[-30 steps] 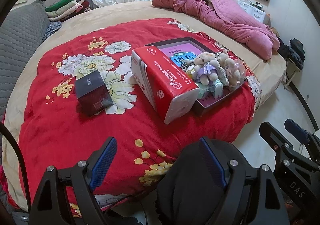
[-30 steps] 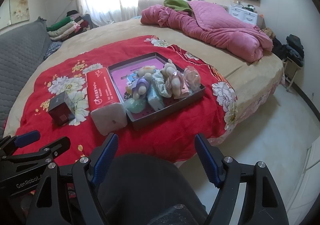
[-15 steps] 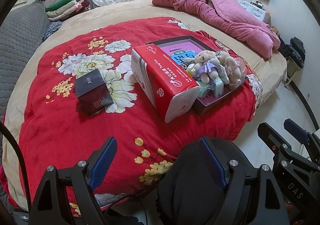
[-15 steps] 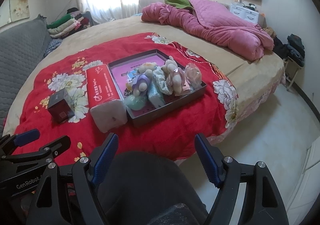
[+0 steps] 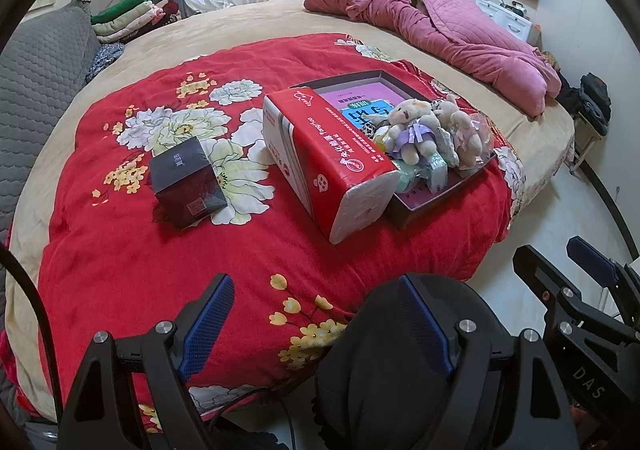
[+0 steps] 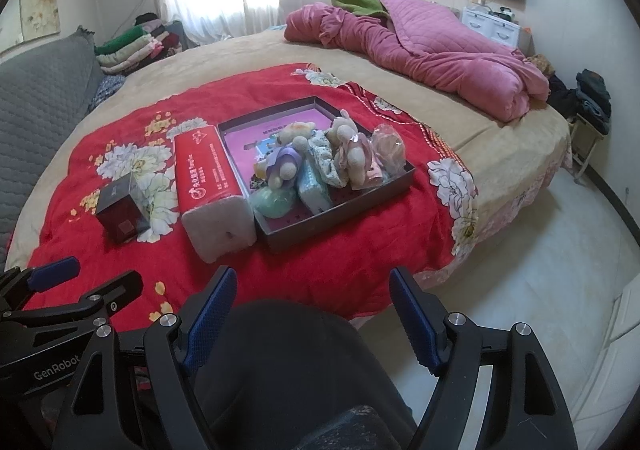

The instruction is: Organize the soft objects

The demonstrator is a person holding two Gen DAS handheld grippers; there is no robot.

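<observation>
A large round bed [image 6: 500,145] fills the room, with a red flowered blanket [image 6: 360,250] spread on its near part and a pink quilt [image 6: 440,53] bunched at the far side. The soft toys [image 6: 320,165] lie together in a dark tray [image 6: 340,209] on the blanket, touching a red tissue pack [image 6: 208,177]; a small dark box [image 6: 120,209] stands apart. Folded clothes [image 6: 132,45] are stacked near the bright window. The left gripper [image 5: 316,326] and the right gripper [image 6: 312,314] hang before the bed edge, jaws spread, holding nothing.
</observation>
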